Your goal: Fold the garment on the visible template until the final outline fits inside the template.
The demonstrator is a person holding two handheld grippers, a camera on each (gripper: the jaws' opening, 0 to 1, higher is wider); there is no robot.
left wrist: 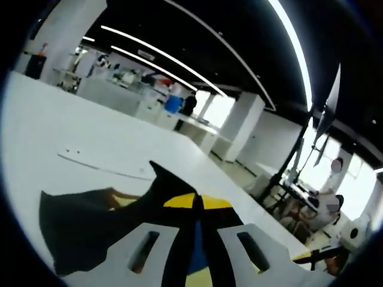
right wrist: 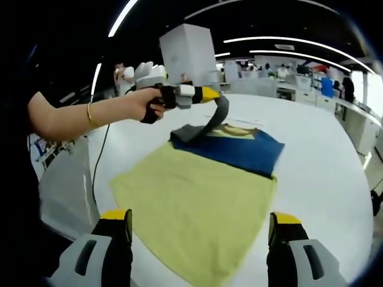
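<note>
In the right gripper view, a dark blue garment point(right wrist: 242, 150) with a pale print lies across the far end of a yellow-green template point(right wrist: 191, 203) on the white table point(right wrist: 323, 173). A person's hand holds my left gripper point(right wrist: 206, 95) above the garment's far left corner. It is shut on a grey strip of the garment point(right wrist: 212, 122) and lifts it off the pile. My right gripper point(right wrist: 200, 224) stands open over the template's near edge, with nothing between its yellow-tipped fingers. In the left gripper view, my left gripper point(left wrist: 197, 202) pinches dark fabric point(left wrist: 90, 230), which hangs toward the left.
A person's arm with a bracelet point(right wrist: 90, 113) reaches in from the left, and a cable point(right wrist: 100, 161) hangs below it. The table's edge point(right wrist: 66, 179) runs close on the left. A white pillar point(right wrist: 188, 51) and desks stand beyond. A thin line point(left wrist: 102, 168) marks the tabletop.
</note>
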